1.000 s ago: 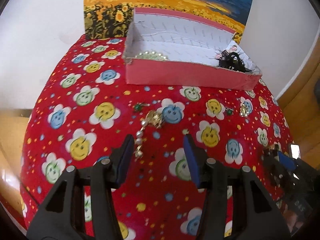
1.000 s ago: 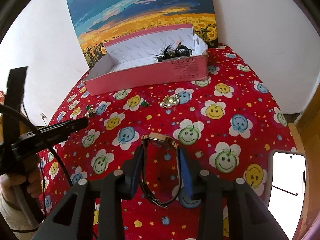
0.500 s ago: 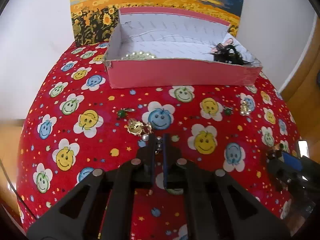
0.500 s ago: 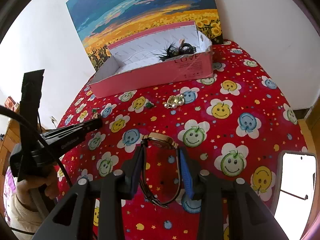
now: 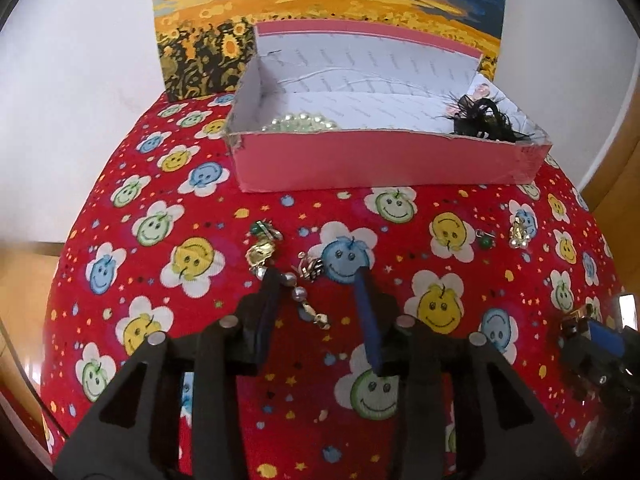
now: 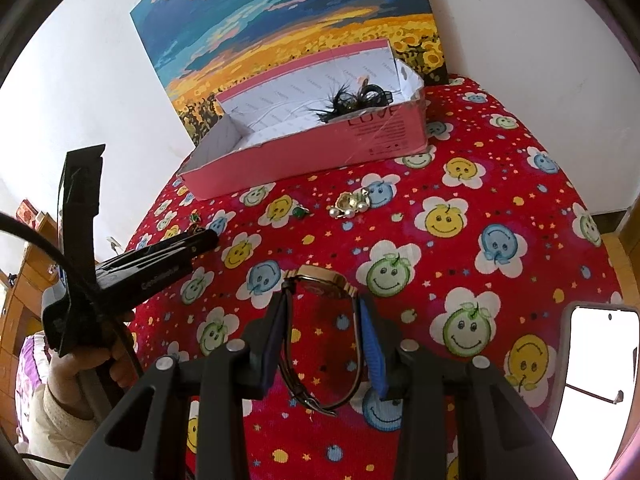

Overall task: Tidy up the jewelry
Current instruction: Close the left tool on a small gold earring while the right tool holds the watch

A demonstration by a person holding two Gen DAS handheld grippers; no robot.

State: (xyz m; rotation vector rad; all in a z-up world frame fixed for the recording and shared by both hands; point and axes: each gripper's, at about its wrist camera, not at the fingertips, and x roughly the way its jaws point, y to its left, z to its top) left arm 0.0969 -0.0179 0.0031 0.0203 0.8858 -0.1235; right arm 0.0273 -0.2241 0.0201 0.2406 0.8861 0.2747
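Observation:
In the left wrist view my left gripper (image 5: 317, 276) hangs low over the red cloth, its jaws opening. A gold earring with a string of pearls (image 5: 298, 292) lies on the cloth between them, beside the left finger (image 5: 266, 300), and no pad presses on it. A small gold trinket (image 5: 311, 268) lies just past the tips. My right gripper (image 6: 324, 304) is shut on a gold-cased watch (image 6: 320, 280), with the strap looped between its fingers. The pink box (image 5: 380, 164) stands at the back, holding a beaded piece (image 5: 300, 124) and a black feathered piece (image 5: 484, 120).
More earrings lie loose on the cloth: a green one (image 5: 264, 230), a green bead (image 5: 484, 240) and a gold one (image 5: 518, 232). A phone (image 6: 592, 360) lies at the right. A sunflower painting (image 6: 288, 32) leans on the wall. A hand (image 6: 92, 364) holds the left gripper (image 6: 160, 260).
The left gripper closed at the pearl earring half a second ago and has now parted again; the pearl string has shifted on the cloth. The right gripper kept the watch, unmoved.

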